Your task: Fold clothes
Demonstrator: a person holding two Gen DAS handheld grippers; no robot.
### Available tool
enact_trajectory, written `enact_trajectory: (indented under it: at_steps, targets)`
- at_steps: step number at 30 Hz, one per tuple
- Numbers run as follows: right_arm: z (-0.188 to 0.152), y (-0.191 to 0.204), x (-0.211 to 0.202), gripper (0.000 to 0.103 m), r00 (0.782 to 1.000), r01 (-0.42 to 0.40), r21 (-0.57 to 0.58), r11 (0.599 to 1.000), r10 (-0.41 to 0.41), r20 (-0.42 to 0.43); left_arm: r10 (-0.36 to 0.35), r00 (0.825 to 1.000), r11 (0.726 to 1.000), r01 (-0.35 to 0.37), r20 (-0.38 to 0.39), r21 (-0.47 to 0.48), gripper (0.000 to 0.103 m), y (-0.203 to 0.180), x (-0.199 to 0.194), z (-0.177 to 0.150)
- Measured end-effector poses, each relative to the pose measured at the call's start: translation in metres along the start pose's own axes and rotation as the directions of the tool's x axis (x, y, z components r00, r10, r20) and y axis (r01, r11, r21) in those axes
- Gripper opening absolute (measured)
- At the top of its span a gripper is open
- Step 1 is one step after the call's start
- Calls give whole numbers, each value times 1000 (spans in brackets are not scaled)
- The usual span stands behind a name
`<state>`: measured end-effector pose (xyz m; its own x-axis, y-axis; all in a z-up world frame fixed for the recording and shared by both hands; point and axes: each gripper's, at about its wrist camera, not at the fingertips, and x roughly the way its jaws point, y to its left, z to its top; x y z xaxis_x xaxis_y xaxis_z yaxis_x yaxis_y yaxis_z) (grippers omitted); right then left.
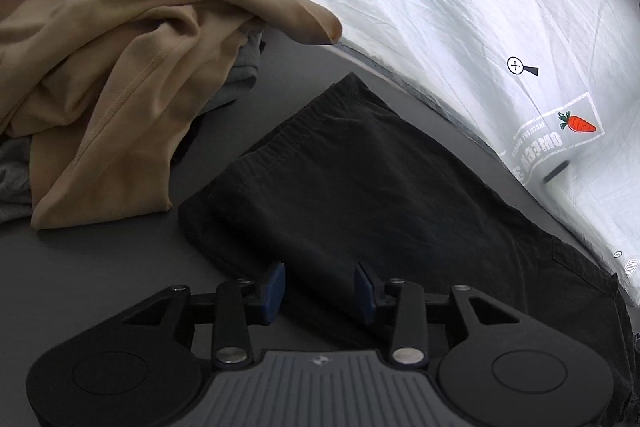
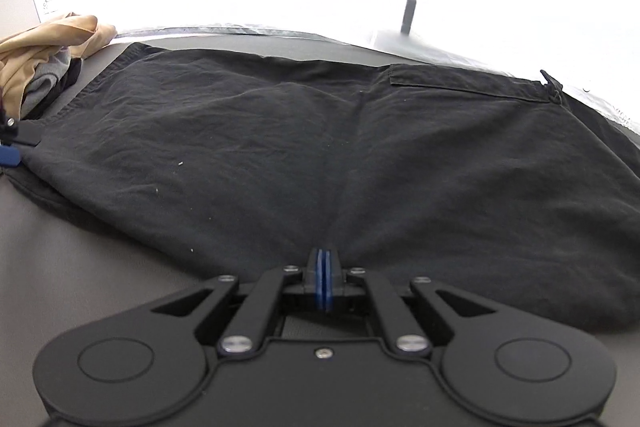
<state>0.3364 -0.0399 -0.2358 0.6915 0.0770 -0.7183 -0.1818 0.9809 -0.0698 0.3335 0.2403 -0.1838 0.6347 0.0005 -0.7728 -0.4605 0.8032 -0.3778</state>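
So black shorts (image 2: 320,155) lie folded flat on the grey counter (image 1: 80,287). Right hand-held gripper (image 2: 324,267) is clamped shut on their near edge; left hand-held gripper (image 1: 320,287) hangs empty above them, jaws apart. Tan shirt (image 1: 100,67) and grey clothes (image 1: 240,75) wait unfolded beside.

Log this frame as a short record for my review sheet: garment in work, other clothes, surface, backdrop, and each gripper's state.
garment in work: black shorts, spread flat
other clothes: tan garment heaped over grey clothing, beside the shorts
surface: grey table
backdrop: white printed sheet with a carrot print
left gripper: jaws apart over the shorts' edge, nothing between the pads
right gripper: shut at the shorts' near edge; fabric puckers toward it
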Motion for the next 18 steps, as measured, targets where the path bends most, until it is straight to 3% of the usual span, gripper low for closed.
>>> enact_trajectory:
  at_steps: [3, 6, 10, 15, 18]
  targets:
    - [2, 0, 0, 2, 1000, -5, -12, 1000, 5, -11, 0, 1000, 992, -1, -10, -123, 52, 29, 1, -2]
    - [3, 3, 1, 2, 1000, 0, -55, 998, -1, -15, -21, 1000, 982, 19, -4, -188, 53, 39, 8, 2]
    - [2, 8, 0, 2, 1000, 15, -86, 996, -16, -16, -40, 999, 974, 44, 24, -223, 56, 38, 21, 12]
    - [2, 10, 1, 3, 999, 29, -85, 996, -30, -16, -40, 998, 970, 51, 53, -238, 69, 31, 31, 21]
    - [0, 11, 0, 3, 999, 36, -83, 996, -37, -11, -20, 998, 975, 33, 62, -218, 69, 27, 30, 19]
